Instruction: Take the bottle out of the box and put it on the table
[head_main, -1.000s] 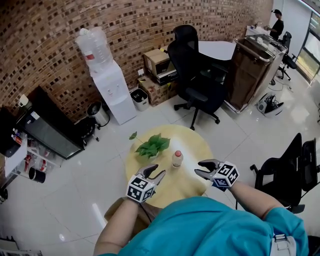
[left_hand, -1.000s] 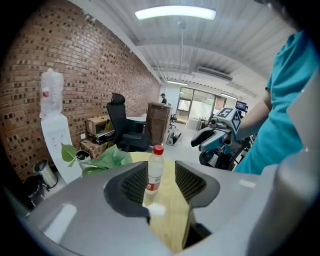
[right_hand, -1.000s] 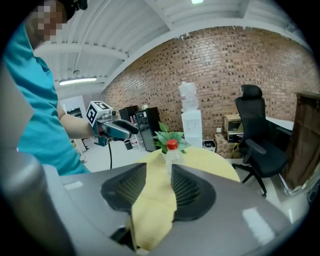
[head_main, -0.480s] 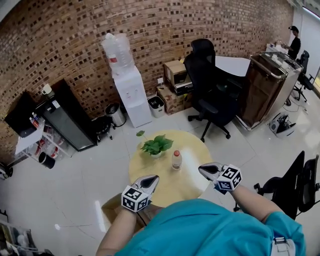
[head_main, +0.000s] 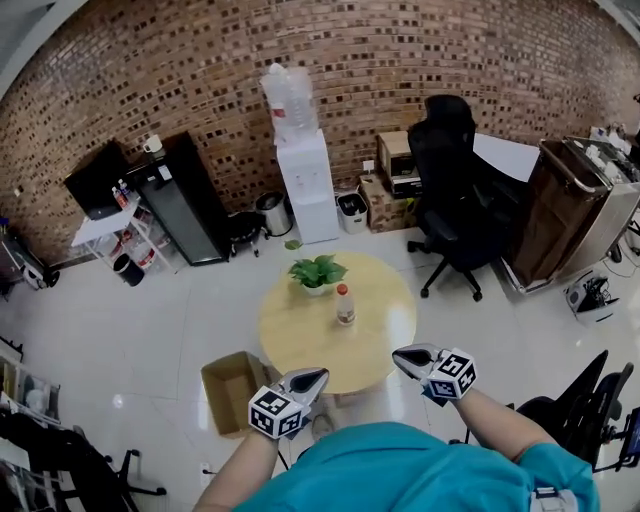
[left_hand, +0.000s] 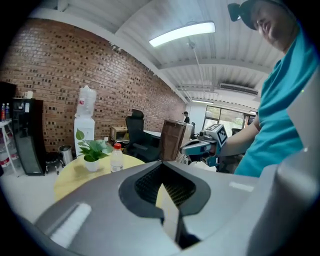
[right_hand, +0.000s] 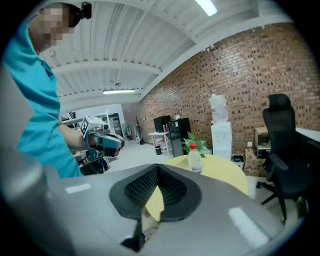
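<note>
The bottle (head_main: 345, 303) stands upright mid-frame on the desk (head_main: 295, 340). The left claw (head_main: 314, 377) and right claw (head_main: 404, 355), both pressed together and empty, could topple it if swung forward carelessly.

1. Setting: an open-plan office, bounded by a brick wall (head_main: 400, 60) above a glossy tiled floor (head_main: 150, 320).
2. Furniture: black swivel chair (head_main: 455, 200) at a white desk (head_main: 505, 155).
3. Shared amenities: water dispenser (head_main: 305, 185), tall black cabinet (head_main: 190, 205), waste bin (head_main: 351, 205).
4. Lighting: ceiling strip light (left_hand: 182, 34) on white panelled ceiling.
</note>
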